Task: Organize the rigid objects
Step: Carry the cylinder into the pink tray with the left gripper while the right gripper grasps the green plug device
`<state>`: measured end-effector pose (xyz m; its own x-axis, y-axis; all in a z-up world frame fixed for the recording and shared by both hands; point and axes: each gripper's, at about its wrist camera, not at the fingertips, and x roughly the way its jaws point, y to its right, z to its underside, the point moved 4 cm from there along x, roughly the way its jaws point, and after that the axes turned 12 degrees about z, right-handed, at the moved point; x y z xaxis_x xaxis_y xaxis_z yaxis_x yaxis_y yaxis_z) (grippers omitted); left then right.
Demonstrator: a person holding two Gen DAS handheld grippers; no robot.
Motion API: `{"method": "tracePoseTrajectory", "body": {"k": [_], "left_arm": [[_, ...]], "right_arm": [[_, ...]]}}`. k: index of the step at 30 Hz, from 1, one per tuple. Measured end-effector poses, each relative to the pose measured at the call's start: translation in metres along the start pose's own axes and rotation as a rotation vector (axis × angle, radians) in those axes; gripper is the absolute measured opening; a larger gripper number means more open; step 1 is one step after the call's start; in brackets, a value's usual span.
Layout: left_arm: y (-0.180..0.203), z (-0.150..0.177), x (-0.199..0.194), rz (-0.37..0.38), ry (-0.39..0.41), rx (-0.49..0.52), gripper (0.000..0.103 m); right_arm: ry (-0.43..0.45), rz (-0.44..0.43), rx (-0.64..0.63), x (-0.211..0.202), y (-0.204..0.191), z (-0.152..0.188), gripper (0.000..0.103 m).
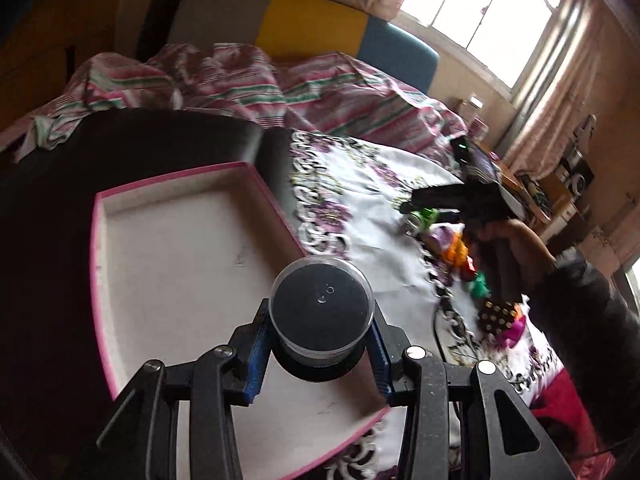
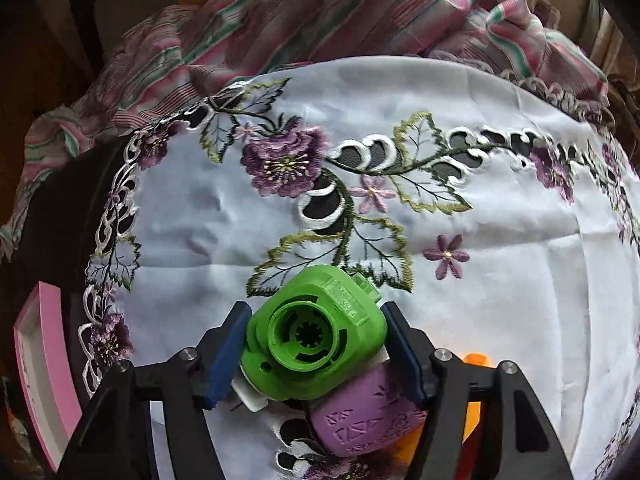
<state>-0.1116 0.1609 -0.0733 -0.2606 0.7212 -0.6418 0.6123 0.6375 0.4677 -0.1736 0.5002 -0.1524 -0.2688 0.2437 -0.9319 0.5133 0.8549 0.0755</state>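
While the left claw (image 1: 318, 354) grips the clear jar (image 1: 321, 312) over the pink tray (image 1: 176, 248), lower before letting go; right claw (image 2: 314, 354) brackets the green punch (image 2: 316, 332) right of the tray, contact unclear.

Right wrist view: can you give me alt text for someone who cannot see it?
The right tool has its blue pads on either side of a green plastic punch lying on a white tablecloth embroidered with purple flowers. A purple punch lies just below the green one, a pink-rimmed tray sits at the left edge, and striped bedding lies behind.
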Motion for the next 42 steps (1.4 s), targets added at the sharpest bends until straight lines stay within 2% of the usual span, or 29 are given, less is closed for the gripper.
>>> {"method": "tracePoseTrajectory", "body": {"k": [1, 5, 11, 15, 20, 30, 32, 33, 34, 35, 42], "left_arm": [[-0.007, 0.000, -0.001, -0.004, 0.000, -0.014, 0.044], [-0.029, 0.002, -0.011, -0.025, 0.018, -0.062, 0.044], [-0.059, -0.006, -0.018, -0.043, 0.039, -0.123, 0.044], [-0.082, -0.020, -0.011, -0.078, 0.041, -0.151, 0.044], [-0.113, -0.033, 0.005, -0.154, 0.026, -0.166, 0.044], [-0.135, -0.046, 0.027, -0.248, -0.008, -0.151, 0.045], [-0.135, -0.047, 0.029, -0.283, -0.004, -0.126, 0.050], [-0.134, -0.048, 0.028, -0.287, -0.003, -0.125, 0.059], [-0.133, -0.047, 0.025, -0.282, 0.010, -0.130, 0.065], [-0.131, -0.047, 0.021, -0.280, 0.026, -0.132, 0.066], [-0.107, -0.022, -0.019, -0.329, 0.078, -0.121, 0.066]], "right_arm": [[0.005, -0.032, -0.021, -0.004, -0.007, 0.003, 0.066], [0.066, -0.046, -0.149, -0.033, -0.033, 0.022, 0.066], [0.136, -0.095, -0.265, -0.083, -0.046, 0.069, 0.066], [0.121, -0.138, -0.293, -0.088, -0.052, 0.101, 0.066], [0.090, -0.127, -0.326, -0.071, -0.051, 0.129, 0.066], [0.091, -0.161, -0.292, -0.057, -0.042, 0.133, 0.066], [0.091, -0.168, -0.284, -0.056, -0.041, 0.133, 0.066], [0.091, -0.170, -0.282, -0.056, -0.041, 0.132, 0.066], [0.091, -0.169, -0.282, -0.056, -0.042, 0.133, 0.066], [0.094, -0.168, -0.285, -0.056, -0.042, 0.133, 0.066], [0.096, -0.164, -0.297, -0.055, -0.043, 0.133, 0.067]]}}
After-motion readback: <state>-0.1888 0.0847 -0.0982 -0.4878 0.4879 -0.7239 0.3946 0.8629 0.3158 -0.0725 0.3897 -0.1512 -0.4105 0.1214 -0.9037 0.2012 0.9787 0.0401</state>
